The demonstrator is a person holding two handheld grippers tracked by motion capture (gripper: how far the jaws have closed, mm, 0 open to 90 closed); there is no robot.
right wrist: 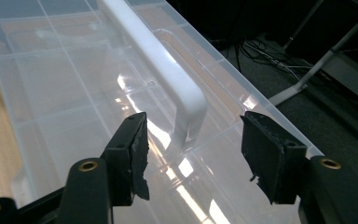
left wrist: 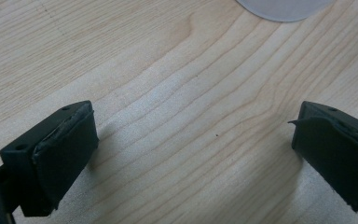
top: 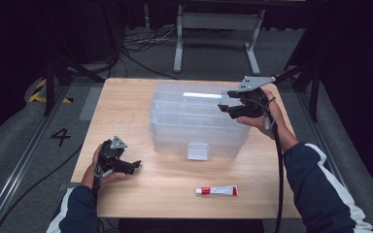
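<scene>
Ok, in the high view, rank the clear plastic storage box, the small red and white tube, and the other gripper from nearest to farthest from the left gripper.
From the left gripper:
1. The clear plastic storage box, just up and to its right at table centre.
2. The small red and white tube, along the near edge, off to its right.
3. The right gripper, over the box's far right end, above its white handle.

clear box mid-table, tube in front – left side bare

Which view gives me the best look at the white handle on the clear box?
The right gripper view: the white handle runs close along the lid of the clear box, ending between the open right tool. The high view shows it as a small pale bar. The left gripper view looks at bare table.
</scene>
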